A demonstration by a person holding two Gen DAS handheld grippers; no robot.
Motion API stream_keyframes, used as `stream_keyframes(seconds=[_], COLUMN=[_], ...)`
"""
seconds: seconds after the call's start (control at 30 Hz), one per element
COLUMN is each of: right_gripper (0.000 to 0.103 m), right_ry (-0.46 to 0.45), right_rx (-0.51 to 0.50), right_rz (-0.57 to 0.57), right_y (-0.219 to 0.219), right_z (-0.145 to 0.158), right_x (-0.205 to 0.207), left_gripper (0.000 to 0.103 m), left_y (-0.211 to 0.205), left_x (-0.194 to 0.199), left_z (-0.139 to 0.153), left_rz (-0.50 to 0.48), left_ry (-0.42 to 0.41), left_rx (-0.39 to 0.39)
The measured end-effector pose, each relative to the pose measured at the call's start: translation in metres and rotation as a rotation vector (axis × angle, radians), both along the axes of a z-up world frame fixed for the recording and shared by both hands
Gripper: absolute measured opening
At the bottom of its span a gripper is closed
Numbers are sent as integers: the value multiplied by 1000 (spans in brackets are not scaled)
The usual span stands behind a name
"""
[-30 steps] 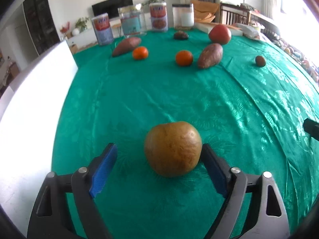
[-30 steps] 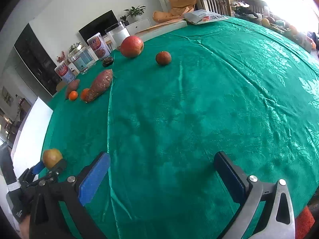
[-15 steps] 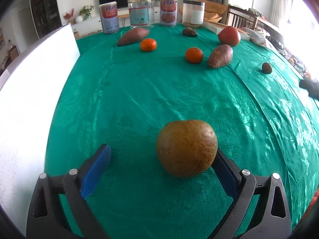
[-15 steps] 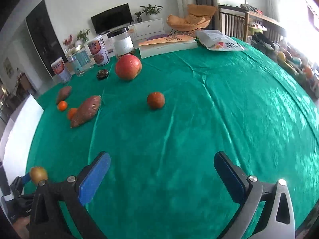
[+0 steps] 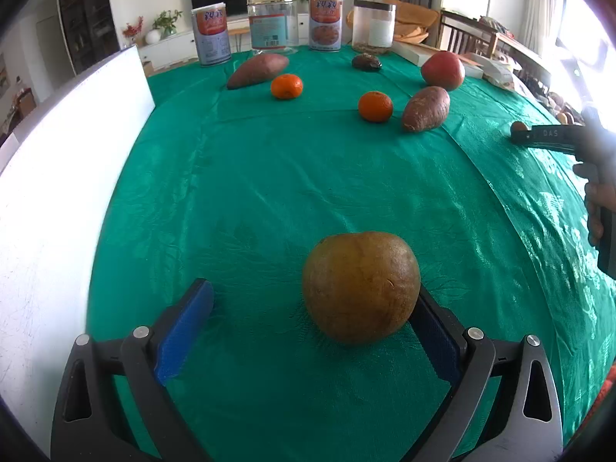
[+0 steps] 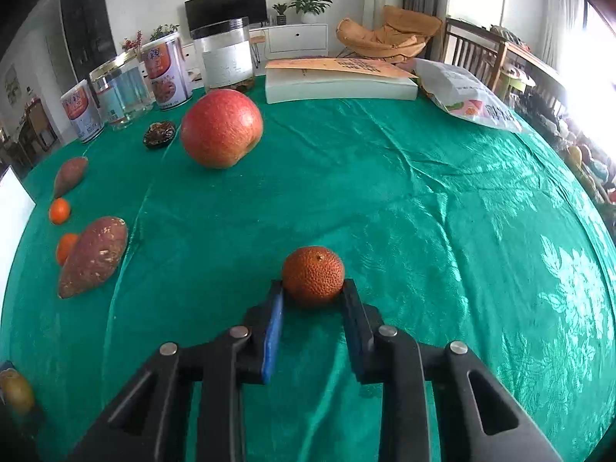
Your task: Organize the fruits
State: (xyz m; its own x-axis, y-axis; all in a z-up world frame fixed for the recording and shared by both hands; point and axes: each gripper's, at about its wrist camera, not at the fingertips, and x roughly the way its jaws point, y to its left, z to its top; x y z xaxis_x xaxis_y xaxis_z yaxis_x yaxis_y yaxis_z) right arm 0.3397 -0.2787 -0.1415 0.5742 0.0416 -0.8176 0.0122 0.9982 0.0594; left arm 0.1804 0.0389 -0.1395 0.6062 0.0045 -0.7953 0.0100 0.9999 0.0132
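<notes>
A brown pear rests on the green tablecloth between the fingers of my left gripper. That gripper is open: the right pad is against the pear, the left pad stands well away. My right gripper is closing its jaws on a small rough-skinned orange fruit, and both fingertips touch its sides. The fruit sits on the cloth. In the left wrist view the right gripper shows at the right edge in a person's hand.
A red apple, two sweet potatoes, two tangerines and a dark dried fruit lie farther back. Cans and jars line the far edge. A white box stands left; a book and a bag lie far right.
My right gripper swept across the table to the small orange fruit and closed from wide open onto it. The left gripper opened a little wider; the pear stays between its fingers.
</notes>
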Motion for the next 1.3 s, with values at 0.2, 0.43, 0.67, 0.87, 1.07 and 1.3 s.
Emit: stream_keyframes(seconds=[0.2, 0.43, 0.67, 0.87, 1.07, 1.3], right_gripper=[29, 29, 30, 39, 89, 90], right_ry=[-13, -66, -77, -86, -109, -79], right_rx=[159, 68, 37, 52, -22, -60], right_rz=[33, 180, 150, 104, 82, 74], right_y=[4, 90, 115, 108, 110, 99], right_z=[19, 23, 2, 2, 8, 3], right_x=[-48, -140, -159, -161, -162, -143], left_gripper=[100, 100, 100, 101, 101, 101], left_y=[0, 0, 0, 1, 1, 1], left_x=[1, 1, 1, 2, 3, 3], left_z=[0, 0, 0, 0, -1, -1], left_rz=[0, 0, 0, 6, 7, 7], left_ry=[0, 0, 1, 2, 3, 3], left_rx=[0, 0, 0, 0, 0, 0])
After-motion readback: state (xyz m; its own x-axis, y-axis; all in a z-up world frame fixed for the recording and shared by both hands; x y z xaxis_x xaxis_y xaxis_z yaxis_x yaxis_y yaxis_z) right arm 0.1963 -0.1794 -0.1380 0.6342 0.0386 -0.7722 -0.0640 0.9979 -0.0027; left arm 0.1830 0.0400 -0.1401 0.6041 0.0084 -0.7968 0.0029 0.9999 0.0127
